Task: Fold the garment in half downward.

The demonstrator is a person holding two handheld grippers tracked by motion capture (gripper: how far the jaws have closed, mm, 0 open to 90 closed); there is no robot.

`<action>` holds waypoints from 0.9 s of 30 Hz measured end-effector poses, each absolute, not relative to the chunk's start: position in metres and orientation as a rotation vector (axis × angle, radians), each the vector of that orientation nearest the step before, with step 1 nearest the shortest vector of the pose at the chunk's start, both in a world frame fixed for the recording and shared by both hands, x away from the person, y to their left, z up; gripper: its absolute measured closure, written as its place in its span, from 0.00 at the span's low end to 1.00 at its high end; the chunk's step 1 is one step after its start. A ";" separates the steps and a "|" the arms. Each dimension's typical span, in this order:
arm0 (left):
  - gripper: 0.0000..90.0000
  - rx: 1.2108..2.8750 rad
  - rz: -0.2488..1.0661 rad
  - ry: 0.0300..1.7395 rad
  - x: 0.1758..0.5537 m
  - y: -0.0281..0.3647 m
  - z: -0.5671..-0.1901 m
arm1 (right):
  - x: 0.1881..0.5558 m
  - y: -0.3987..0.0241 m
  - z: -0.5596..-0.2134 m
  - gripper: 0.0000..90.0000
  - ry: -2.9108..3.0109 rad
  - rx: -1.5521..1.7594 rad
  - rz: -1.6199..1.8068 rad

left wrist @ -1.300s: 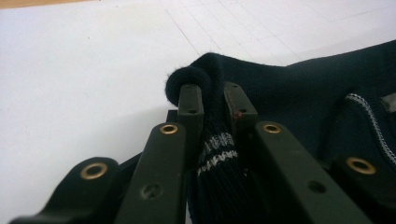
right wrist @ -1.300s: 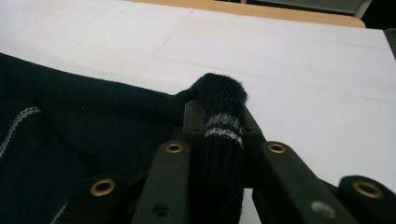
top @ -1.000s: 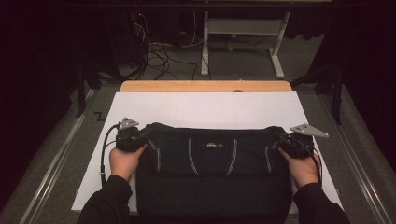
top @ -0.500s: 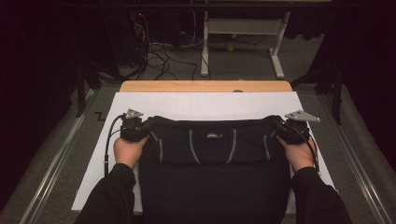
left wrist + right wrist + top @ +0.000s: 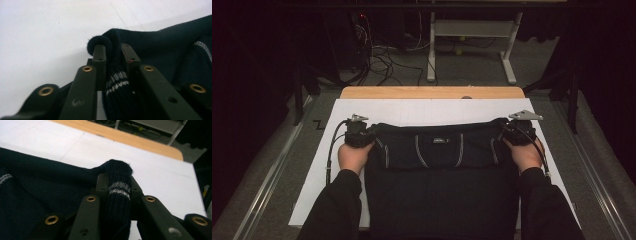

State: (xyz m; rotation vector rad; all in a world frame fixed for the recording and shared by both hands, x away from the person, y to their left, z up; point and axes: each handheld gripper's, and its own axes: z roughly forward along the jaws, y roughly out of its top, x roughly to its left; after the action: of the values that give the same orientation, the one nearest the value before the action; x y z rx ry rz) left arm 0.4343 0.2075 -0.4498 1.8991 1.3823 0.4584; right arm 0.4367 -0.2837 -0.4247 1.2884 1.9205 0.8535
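A dark navy knit sweater [image 5: 442, 170] with pale stripes lies on the white table sheet [image 5: 422, 112], its upper part folded over in a band across the middle. At the band's left end my left gripper [image 5: 362, 134] is shut on a striped fold of the knit [image 5: 113, 75]. Its jaws have just been opening, and the cloth still fills the gap between them. At the band's right end my right gripper [image 5: 512, 131] is shut on a matching striped fold [image 5: 118, 187]. Both grippers sit low, just above the sheet.
White sheet lies bare beyond the sweater, up to a wooden table edge [image 5: 432, 92]. A metal rail [image 5: 272, 175] runs along the left side and another [image 5: 592, 165] along the right. A desk frame [image 5: 472, 45] and cables [image 5: 382, 55] stand on the floor behind.
Both hands have moved away from the person across the table, carrying the sweater's folded band with them. More of the sweater's body now lies spread below the band.
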 end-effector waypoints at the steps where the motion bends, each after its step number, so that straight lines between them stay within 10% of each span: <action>1: 0.74 1.897 0.457 1.389 0.435 0.207 -0.451 | 0.437 -0.284 -0.428 0.85 1.919 1.296 0.855; 10: 0.43 1.807 0.436 1.413 0.423 0.220 -0.443 | 0.430 -0.296 -0.430 0.47 1.884 1.426 0.927; 27: 0.42 1.955 0.261 1.287 0.391 0.181 -0.461 | 0.398 -0.281 -0.449 0.47 2.034 1.384 1.015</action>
State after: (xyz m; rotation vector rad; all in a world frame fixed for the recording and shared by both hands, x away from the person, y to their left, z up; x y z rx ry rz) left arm 0.3915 0.1809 -0.4605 1.9548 1.2866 0.2613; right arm 0.3976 -0.2808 -0.4494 1.3843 2.0340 1.0148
